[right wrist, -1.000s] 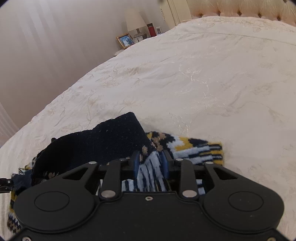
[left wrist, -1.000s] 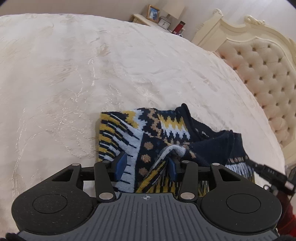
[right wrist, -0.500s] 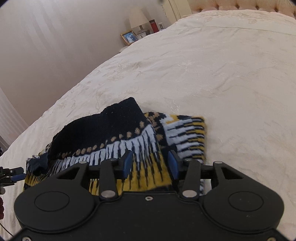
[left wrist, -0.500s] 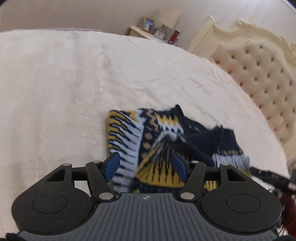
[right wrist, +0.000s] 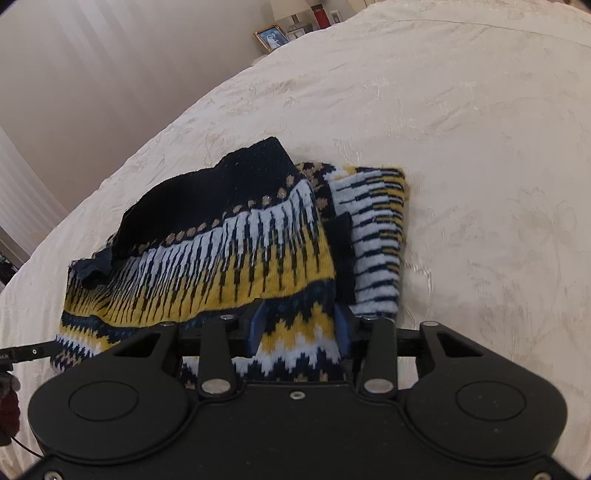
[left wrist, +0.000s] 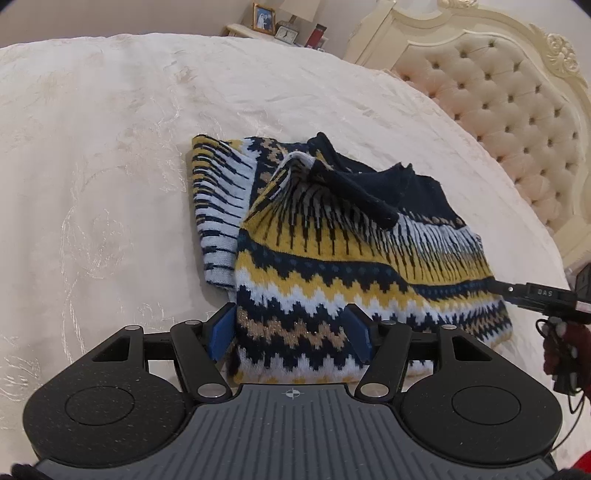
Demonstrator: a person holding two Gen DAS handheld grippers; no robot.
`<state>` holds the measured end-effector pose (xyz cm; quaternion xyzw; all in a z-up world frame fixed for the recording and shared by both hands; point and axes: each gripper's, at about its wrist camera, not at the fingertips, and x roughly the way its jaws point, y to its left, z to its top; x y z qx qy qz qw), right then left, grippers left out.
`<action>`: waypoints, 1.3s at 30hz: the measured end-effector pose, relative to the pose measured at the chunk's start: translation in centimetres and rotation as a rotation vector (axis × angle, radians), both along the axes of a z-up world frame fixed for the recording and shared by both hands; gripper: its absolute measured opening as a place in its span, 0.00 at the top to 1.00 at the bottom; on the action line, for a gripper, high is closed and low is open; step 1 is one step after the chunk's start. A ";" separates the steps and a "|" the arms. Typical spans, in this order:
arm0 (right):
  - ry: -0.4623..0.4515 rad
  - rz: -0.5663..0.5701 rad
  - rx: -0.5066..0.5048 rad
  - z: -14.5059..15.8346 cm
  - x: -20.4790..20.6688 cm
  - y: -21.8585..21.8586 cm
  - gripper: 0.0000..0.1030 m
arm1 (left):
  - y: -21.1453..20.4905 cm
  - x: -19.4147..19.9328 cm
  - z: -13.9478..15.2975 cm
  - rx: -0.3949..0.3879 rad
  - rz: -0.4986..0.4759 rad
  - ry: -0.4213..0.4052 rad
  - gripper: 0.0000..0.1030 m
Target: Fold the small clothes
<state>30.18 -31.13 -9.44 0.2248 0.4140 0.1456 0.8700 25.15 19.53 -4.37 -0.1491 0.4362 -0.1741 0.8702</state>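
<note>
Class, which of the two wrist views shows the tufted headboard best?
The left wrist view: the headboard fills its upper right, with button tufting and carved cream frame clear. In the right wrist view, only a thin blurred strip of it peeks over the bedspread at the top right edge.

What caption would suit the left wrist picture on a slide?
Left gripper with jaws apart over a folded patterned sweater on a cream bedspread, tufted headboard behind.

Your wrist cameras both look steeply down, close over the sweater (left wrist: 332, 266) (right wrist: 229, 254). Both views share it, the bedspread (left wrist: 110, 147) (right wrist: 461, 147), and seemingly the same picture frame (left wrist: 263, 17) (right wrist: 271, 37).
</note>
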 end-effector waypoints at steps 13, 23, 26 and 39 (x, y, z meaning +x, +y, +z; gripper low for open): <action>0.002 -0.037 -0.180 1.3 -0.6 0.9 0.92 | 0.9 -0.6 0.0 0.081 0.047 0.026 0.94; -0.057 -0.140 -0.130 3.8 -1.1 0.3 0.40 | 1.2 -2.3 2.7 0.149 0.118 -0.123 0.51; -0.074 -0.173 -0.081 5.6 -1.1 0.5 0.35 | 0.5 -2.5 4.6 0.181 0.103 -0.184 0.36; -0.041 -0.156 -0.023 4.5 -0.7 5.2 0.07 | -6.0 0.2 4.0 0.304 0.027 -0.176 0.30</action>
